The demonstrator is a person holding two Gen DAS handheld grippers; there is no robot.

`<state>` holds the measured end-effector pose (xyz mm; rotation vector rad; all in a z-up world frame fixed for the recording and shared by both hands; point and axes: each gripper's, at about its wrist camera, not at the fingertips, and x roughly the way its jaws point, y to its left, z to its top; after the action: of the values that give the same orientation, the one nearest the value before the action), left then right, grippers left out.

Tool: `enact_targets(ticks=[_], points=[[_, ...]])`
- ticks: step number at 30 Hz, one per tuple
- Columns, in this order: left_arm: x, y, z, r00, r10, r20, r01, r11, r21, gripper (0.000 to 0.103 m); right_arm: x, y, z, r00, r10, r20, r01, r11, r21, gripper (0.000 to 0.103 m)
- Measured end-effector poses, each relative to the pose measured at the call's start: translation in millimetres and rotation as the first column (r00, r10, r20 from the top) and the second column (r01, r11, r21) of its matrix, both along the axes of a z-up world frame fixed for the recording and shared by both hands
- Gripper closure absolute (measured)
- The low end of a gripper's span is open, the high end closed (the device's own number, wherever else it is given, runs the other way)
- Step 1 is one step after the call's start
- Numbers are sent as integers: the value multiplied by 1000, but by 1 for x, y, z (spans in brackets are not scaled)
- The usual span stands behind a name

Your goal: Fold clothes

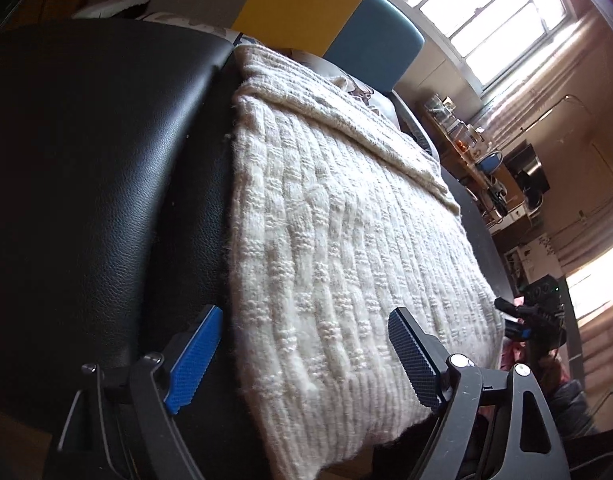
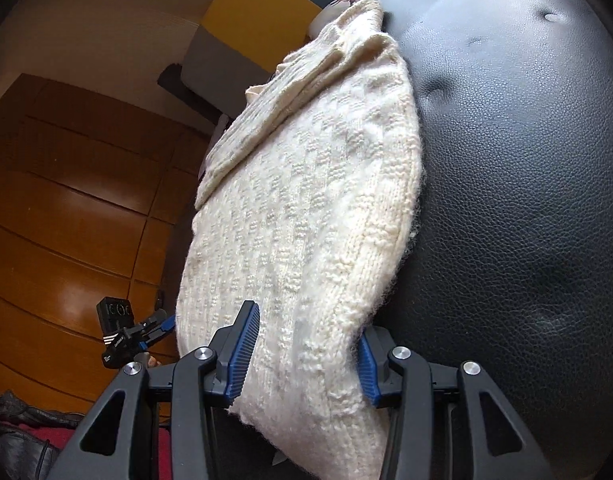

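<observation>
Cream knit sweater (image 1: 338,216) is lying flat on a black leather seat (image 1: 98,184), folded sleeve up around 12 o'clock. Right gripper (image 2: 306,356) has its blue pads clamped on the sweater's near corner at 6 o'clock. Left gripper (image 1: 302,356) is spread wide over the other near corner, pads not touching the knit. Yellow and blue cushion (image 1: 326,12) sits behind.

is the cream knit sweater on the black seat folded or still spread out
Folded, at least partly. The cream knit sweater lies as a compact rectangle on the black seat, with a doubled-over layer across its far end.
</observation>
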<state>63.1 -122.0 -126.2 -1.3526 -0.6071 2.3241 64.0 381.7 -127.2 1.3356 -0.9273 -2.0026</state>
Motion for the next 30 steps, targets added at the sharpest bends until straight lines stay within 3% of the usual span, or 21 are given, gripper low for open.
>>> enact_targets(ticks=[5, 12, 13, 15, 16, 19, 21, 25, 30], points=[[-5, 13, 1, 1000, 9, 30, -8, 999, -44, 19, 2, -5, 2, 1000, 22, 1, -22, 999, 48, 66], [-18, 28, 5, 992, 68, 108, -51, 987, -154, 21, 11, -2, 0, 999, -39, 8, 39, 999, 26, 63], [-19, 31, 5, 992, 68, 111, -48, 984, -173, 29, 13, -4, 1, 999, -53, -4, 53, 998, 37, 63], [-19, 38, 4, 993, 63, 103, -41, 979, -202, 80, 15, -6, 1, 997, -71, -24, 72, 996, 60, 62], [-19, 38, 0, 992, 65, 109, -45, 982, -181, 91, 16, -6, 2, 997, -66, -28, 68, 996, 66, 62], [-18, 37, -3, 991, 70, 111, -53, 988, -147, 92, 17, -2, -1, 997, -79, -12, 80, 994, 79, 74], [-16, 35, -4, 992, 74, 104, -60, 989, -132, 92, 17, -2, 0, 997, -82, -10, 83, 989, 122, 92], [-15, 26, -6, 993, 65, 99, -57, 995, -82, 93, 21, -14, 6, 999, -32, -24, 37, 976, 213, 91], [-13, 4, -2, 992, 66, 104, -59, 996, -73, 93, 37, -36, 5, 997, 72, -28, -64, 972, 224, 91]])
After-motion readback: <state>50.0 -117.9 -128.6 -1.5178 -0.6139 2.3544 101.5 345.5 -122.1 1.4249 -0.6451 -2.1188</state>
